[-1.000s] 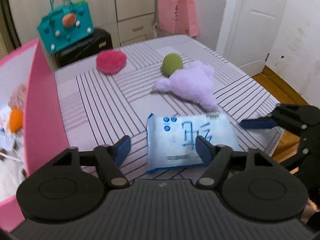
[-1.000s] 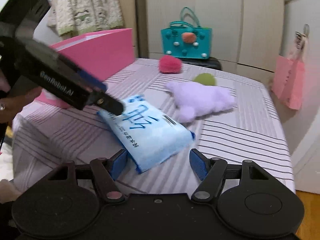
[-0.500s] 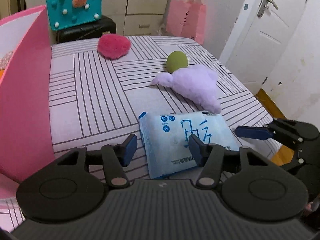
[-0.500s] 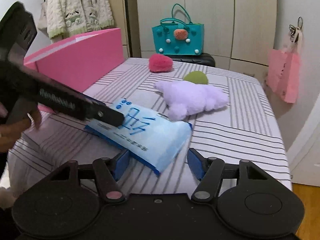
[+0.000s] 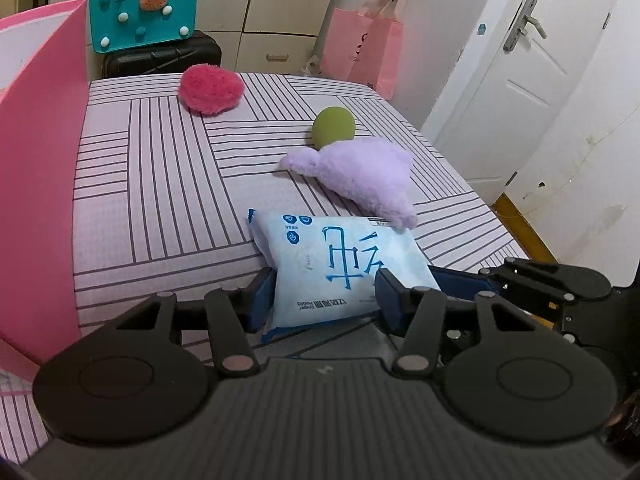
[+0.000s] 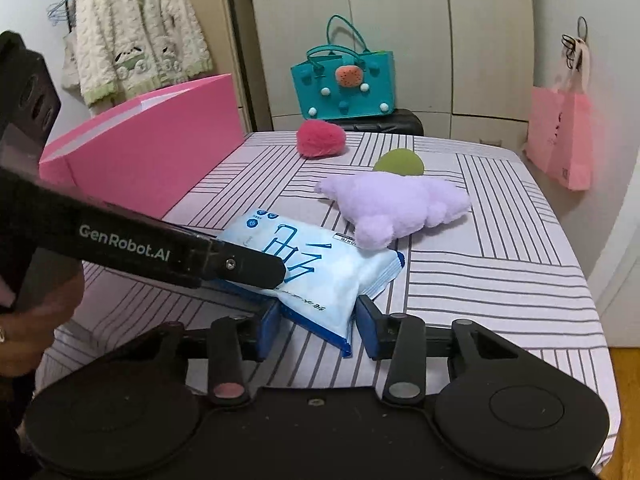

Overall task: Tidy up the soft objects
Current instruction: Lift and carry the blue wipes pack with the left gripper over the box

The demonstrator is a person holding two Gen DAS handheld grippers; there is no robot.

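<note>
A pale blue tissue pack (image 5: 340, 264) (image 6: 320, 272) lies near the front edge of the striped cover (image 5: 160, 184). My left gripper (image 5: 324, 300) is still closing and its pads squeeze the pack's near end. In the right wrist view the left gripper (image 6: 266, 284) comes in from the left, one finger above the pack and one under it. My right gripper (image 6: 320, 328) is closing around the pack's near corner, with a thin gap still showing at its right pad. Behind the pack lie a purple plush (image 5: 360, 176) (image 6: 400, 204), a green ball (image 5: 334, 126) and a red plush (image 5: 210, 88).
A tall pink box (image 5: 36, 160) (image 6: 152, 156) stands along the left side. A teal bag (image 5: 144, 16) sits on a black case beyond the far edge. A pink paper bag (image 5: 360, 48) hangs at the back right, near a white door (image 5: 520, 80).
Both pairs of jaws have narrowed around the tissue pack. The left pads now press on it and its near end has lifted. The right jaws closed sharply in the last half second.
</note>
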